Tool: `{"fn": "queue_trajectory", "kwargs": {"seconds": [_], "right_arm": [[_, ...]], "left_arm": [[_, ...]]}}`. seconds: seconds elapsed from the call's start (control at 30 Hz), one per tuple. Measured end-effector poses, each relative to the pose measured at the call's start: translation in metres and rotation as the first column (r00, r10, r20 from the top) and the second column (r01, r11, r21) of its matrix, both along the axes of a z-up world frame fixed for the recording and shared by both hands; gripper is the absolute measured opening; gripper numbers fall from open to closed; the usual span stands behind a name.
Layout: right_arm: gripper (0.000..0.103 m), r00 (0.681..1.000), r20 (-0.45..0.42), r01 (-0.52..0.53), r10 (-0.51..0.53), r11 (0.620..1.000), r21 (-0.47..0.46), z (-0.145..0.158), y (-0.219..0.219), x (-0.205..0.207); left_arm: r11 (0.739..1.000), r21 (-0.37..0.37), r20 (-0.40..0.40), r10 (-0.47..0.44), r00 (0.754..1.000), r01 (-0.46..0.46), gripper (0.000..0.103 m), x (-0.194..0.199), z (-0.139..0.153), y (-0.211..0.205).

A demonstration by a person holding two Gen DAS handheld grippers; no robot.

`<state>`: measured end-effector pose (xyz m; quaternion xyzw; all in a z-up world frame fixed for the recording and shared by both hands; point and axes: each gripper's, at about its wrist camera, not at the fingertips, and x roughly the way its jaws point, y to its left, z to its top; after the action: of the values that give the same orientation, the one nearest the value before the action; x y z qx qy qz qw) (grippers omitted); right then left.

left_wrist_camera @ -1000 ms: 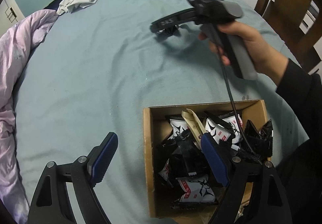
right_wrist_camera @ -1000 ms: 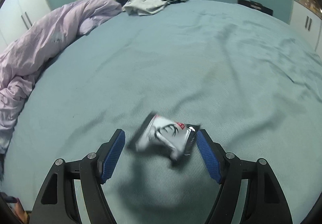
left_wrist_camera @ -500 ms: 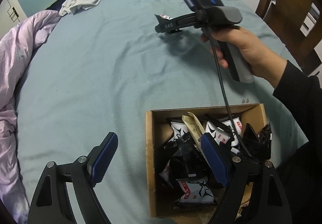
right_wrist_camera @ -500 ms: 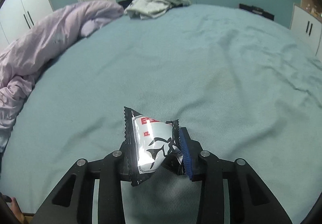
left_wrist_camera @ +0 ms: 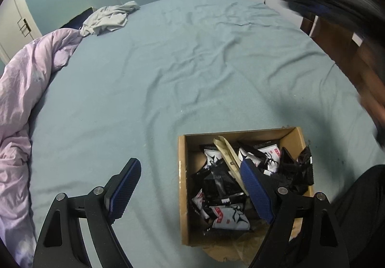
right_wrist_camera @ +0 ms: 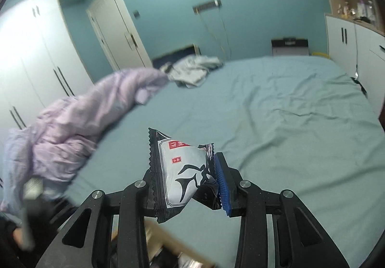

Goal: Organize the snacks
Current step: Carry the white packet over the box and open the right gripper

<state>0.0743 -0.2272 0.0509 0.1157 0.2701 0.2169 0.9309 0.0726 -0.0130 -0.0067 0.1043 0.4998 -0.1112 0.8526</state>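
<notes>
Now, from the left wrist view, we take the open brown cardboard box (left_wrist_camera: 183, 186) on the pale blue-green bedsheet (left_wrist_camera: 192, 70) as our landmark. Our left gripper (left_wrist_camera: 190, 192) hangs above the box's left wall with its blue-padded tongs spread wide and nothing between them: one pad sits over the sheet just left of the box, the other over its contents. We judge this hand is kept idle and clear there, so the box mouth is free for the other hand. Inside the box lies a loose heap of black-and-white foil snack packets (left_wrist_camera: 228, 218), with one beige paper sachet (left_wrist_camera: 227, 153) leaning among them. Far beyond the box a crumpled grey garment (left_wrist_camera: 108, 19) lies at the head of the bed, and to the box's far left a bunched lilac duvet (left_wrist_camera: 26, 90) runs along the bed's edge. Above and to the right of the box a dark blur crosses the frame; it may be our other hand's tool, but we cannot tell.

Turning to the right wrist view, our right gripper (right_wrist_camera: 186, 177) has its tongs clamped on a single black-and-white foil snack packet (right_wrist_camera: 182, 169), which is pinched by its sides and stands up off the sheet. Those jaws have just been closing, with this packet between them. A blurred strip of the cardboard box shows at the bottom edge, below the gripper, so we judge the packet is being carried over for dropping in with the rest.
</notes>
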Motion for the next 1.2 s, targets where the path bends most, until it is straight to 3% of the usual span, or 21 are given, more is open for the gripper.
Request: {"fn": "queue_trajectory", "kwargs": {"seconds": [0.13,0.2,0.27,0.37,0.6,0.7,0.97,1.07,1.2], "right_arm": [[0.035,0.994,-0.038,0.1,-0.1,0.995,0.007,-0.032,-0.01,-0.073],[0.035,0.986,-0.123,0.107,-0.108,0.994,-0.022,-0.05,0.002,-0.089],[0.035,0.985,-0.152,0.073,-0.084,0.994,-0.076,-0.056,0.02,-0.097],[0.035,0.986,-0.162,0.023,-0.042,0.993,-0.114,-0.057,0.043,-0.097],[0.037,0.956,-0.291,-0.004,-0.042,0.988,-0.157,-0.087,0.072,-0.06],[0.039,0.962,-0.273,-0.029,-0.014,0.988,-0.153,-0.075,0.081,-0.055],[0.089,0.985,-0.081,0.129,-0.152,0.963,-0.235,-0.039,0.054,-0.101],[0.091,0.983,-0.097,0.127,-0.155,0.961,-0.247,-0.041,0.044,-0.121],[0.091,0.961,-0.216,0.122,-0.172,0.966,-0.226,-0.052,0.038,-0.121]], "left_arm": [[1.0,0.009,0.009,0.017,1.0,-0.017,0.086,-0.004,0.0,0.006],[0.999,0.026,0.011,0.023,1.0,-0.023,0.086,-0.005,-0.002,0.008],[0.999,0.045,0.014,0.025,1.0,-0.026,0.086,-0.008,-0.006,0.009],[0.998,0.063,0.007,0.018,1.0,-0.018,0.085,-0.013,-0.011,0.009],[0.992,0.119,-0.032,0.042,0.999,-0.038,0.086,-0.014,-0.019,0.021],[0.994,0.097,-0.033,0.062,0.998,-0.059,0.086,-0.013,-0.016,0.025],[0.995,0.099,-0.012,0.027,1.0,-0.026,0.088,-0.022,-0.01,0.016],[0.99,0.139,0.025,0.003,1.0,-0.006,0.088,-0.03,-0.007,0.007],[0.987,0.155,0.05,-0.049,0.998,0.04,0.088,-0.034,-0.004,-0.005]]}}
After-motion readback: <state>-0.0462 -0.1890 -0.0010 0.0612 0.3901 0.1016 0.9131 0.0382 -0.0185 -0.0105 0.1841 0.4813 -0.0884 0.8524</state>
